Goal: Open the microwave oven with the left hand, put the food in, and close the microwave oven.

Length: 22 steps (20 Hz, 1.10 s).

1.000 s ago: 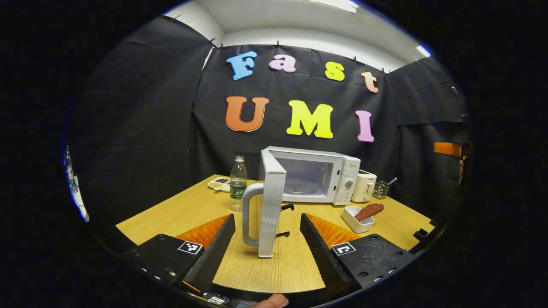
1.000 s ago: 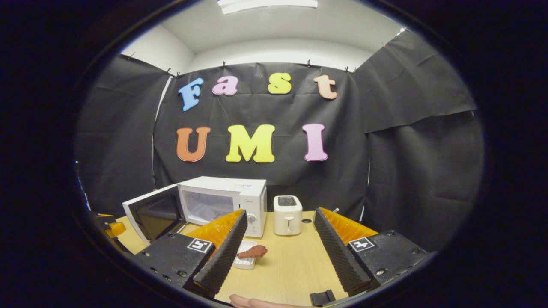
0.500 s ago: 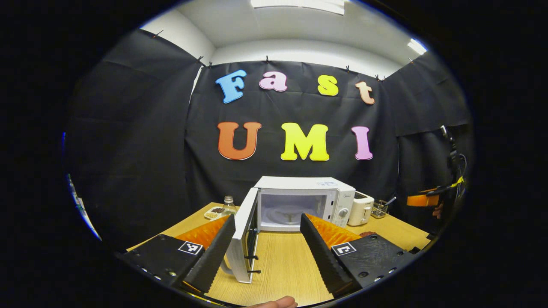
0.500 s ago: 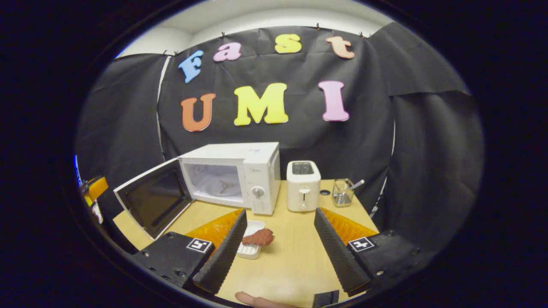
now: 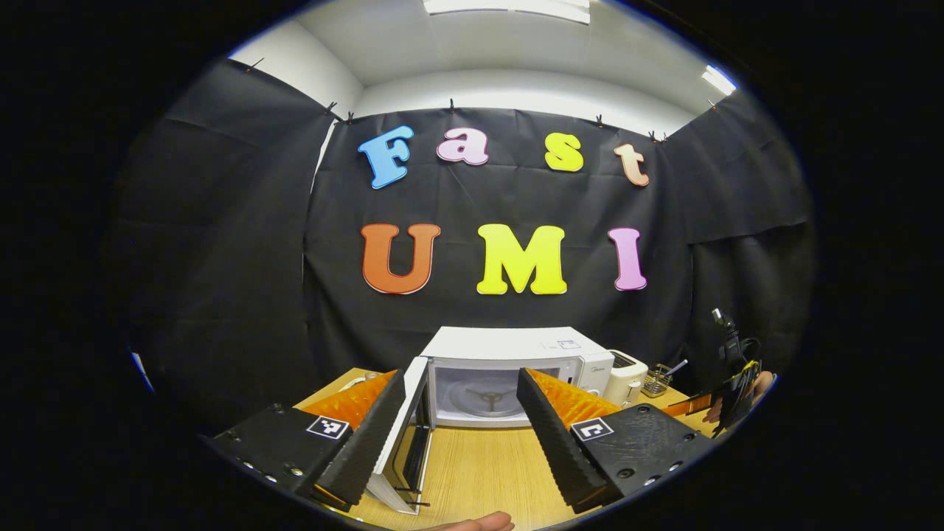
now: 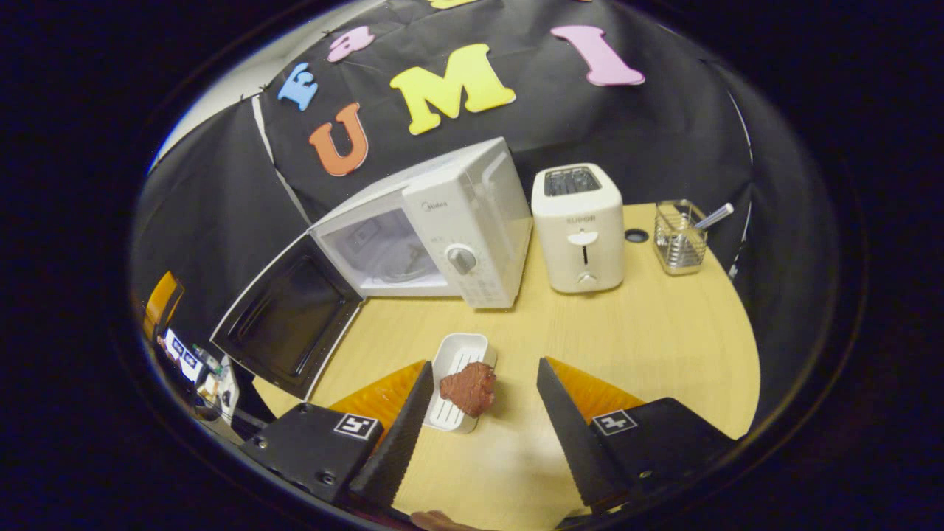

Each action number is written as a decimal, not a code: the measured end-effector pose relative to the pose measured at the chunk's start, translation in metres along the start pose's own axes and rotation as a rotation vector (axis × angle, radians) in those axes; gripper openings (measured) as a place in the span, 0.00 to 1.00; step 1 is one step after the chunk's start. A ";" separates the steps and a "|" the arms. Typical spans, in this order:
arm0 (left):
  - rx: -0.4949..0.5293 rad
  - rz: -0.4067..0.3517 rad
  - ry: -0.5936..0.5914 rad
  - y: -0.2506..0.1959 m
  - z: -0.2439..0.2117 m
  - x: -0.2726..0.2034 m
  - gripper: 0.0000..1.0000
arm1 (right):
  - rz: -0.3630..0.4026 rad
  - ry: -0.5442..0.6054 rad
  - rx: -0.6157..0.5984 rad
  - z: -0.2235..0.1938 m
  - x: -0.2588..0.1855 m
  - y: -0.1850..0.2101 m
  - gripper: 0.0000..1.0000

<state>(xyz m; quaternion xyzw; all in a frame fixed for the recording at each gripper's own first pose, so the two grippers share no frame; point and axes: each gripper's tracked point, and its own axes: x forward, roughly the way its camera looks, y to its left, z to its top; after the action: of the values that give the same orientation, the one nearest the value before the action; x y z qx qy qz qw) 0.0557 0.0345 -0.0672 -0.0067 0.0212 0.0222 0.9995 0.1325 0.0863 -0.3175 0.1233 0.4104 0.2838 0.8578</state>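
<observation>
Lumpy brown food (image 6: 469, 388) in ribbed white tray (image 6: 459, 355)

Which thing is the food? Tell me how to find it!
Find the white microwave with its door swung open on the wooden table. In front of it sits a small white tray. The food is the lumpy reddish-brown piece on that tray, the one brown thing among white appliances.

White microwave (image 6: 450, 236) stands at the tabletop's far edge, door (image 6: 289, 324) swung fully open. Brown food (image 6: 469, 388) rests on a white tray (image 6: 456, 380) mid-tabletop.
</observation>
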 end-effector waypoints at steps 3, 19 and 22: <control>0.025 0.024 0.014 -0.001 0.001 0.012 0.94 | 0.104 0.105 0.104 -0.016 0.028 0.001 0.76; 0.043 0.042 -0.039 0.010 0.025 -0.003 0.94 | 0.150 -0.017 0.042 -0.011 -0.028 0.055 0.11; 0.008 0.018 -0.046 0.015 0.024 -0.013 0.94 | 0.058 -0.100 -0.072 -0.009 -0.038 0.077 0.11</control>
<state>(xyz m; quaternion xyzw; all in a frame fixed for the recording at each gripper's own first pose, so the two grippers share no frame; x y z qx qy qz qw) 0.0434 0.0489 -0.0432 -0.0018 -0.0017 0.0315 0.9995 0.0768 0.1263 -0.2647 0.1183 0.3529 0.3167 0.8725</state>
